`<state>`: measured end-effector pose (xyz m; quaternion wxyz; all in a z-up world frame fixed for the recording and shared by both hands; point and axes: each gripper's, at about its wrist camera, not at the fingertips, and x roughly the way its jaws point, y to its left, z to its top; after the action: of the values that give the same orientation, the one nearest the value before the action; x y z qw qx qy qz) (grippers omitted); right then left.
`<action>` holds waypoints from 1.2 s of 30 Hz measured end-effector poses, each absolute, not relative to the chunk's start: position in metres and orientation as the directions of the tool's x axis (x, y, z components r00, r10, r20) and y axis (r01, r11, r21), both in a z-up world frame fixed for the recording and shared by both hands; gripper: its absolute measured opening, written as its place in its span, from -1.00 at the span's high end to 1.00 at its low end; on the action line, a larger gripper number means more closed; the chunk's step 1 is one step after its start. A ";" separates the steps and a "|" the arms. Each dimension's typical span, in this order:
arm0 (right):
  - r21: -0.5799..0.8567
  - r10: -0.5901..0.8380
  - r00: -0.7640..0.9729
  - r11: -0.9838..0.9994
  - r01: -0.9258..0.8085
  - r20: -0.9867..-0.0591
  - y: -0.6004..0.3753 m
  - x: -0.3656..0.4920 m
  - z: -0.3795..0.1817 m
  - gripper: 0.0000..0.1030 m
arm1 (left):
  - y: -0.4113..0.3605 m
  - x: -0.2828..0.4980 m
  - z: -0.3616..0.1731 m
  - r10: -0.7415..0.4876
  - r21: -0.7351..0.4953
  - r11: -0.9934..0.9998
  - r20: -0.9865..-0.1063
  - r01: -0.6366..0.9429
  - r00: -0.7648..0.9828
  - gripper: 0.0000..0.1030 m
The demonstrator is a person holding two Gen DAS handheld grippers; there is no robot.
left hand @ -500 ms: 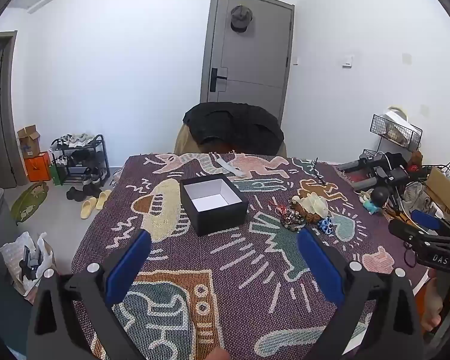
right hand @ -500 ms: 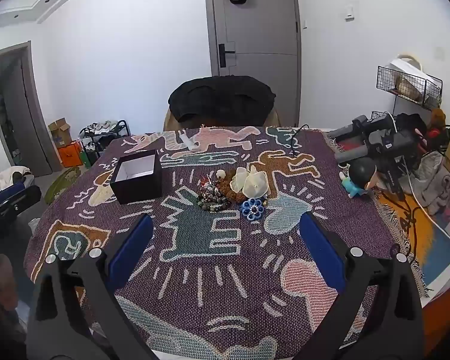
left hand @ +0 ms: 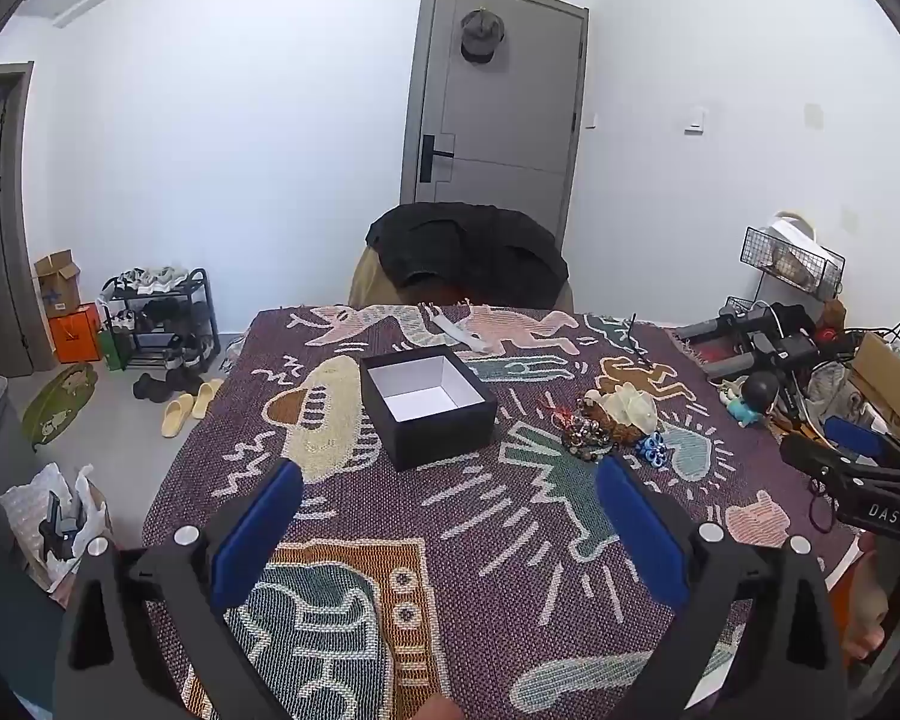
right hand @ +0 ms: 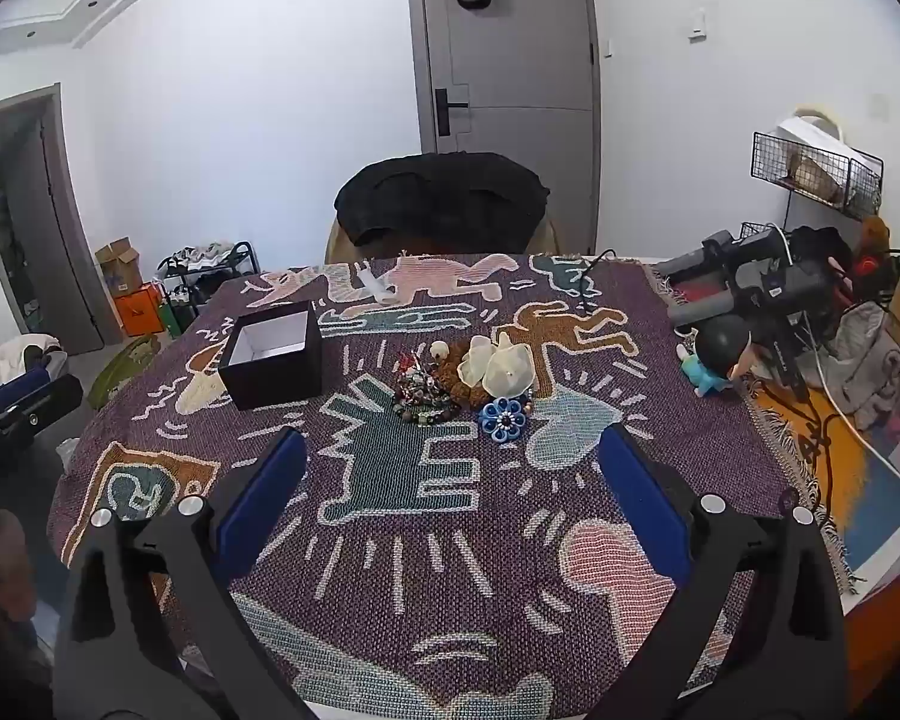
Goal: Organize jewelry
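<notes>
An open black box [left hand: 429, 405] with a white inside stands on the patterned cloth; it also shows in the right wrist view [right hand: 272, 355]. A pile of jewelry lies to its right: beaded bracelets [right hand: 421, 397], a white flower piece [right hand: 501, 367], a blue flower piece [right hand: 503, 418]. The pile shows in the left wrist view [left hand: 612, 420]. My left gripper [left hand: 450, 516] is open and empty, above the near cloth in front of the box. My right gripper [right hand: 450, 480] is open and empty, in front of the pile.
The table's patterned cloth [right hand: 426, 516] covers the top. A chair with a black jacket [right hand: 444, 198] stands behind the table. A toy figure [right hand: 714, 360], camera gear [right hand: 768, 282] and cables crowd the right edge. A shoe rack [left hand: 156, 318] stands on the floor left.
Both views have shifted only slightly; the left gripper has edged a little toward the box. Nothing was picked up or moved on the table.
</notes>
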<state>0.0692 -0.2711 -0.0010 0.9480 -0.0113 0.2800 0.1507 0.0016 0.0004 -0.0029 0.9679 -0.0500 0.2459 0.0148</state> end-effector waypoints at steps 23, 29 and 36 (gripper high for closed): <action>0.074 0.272 0.807 0.958 -0.275 -0.524 -0.275 0.070 -0.001 -0.89 | -0.004 0.002 -0.003 0.009 -0.068 0.997 -0.473 -0.047 0.881 -0.84; 0.079 0.271 0.808 0.960 -0.270 -0.524 -0.276 0.071 -0.002 -0.89 | -0.004 0.002 -0.002 0.004 -0.065 0.997 -0.469 -0.040 0.883 -0.84; 0.078 0.269 0.808 0.960 -0.270 -0.525 -0.275 0.070 -0.001 -0.89 | -0.004 -0.001 -0.002 0.002 -0.066 0.997 -0.465 -0.037 0.885 -0.84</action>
<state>0.0702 -0.2748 -0.0007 0.9507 -0.0004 0.2758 0.1418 -0.0006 -0.0044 -0.0018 0.9702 -0.0364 0.2392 0.0102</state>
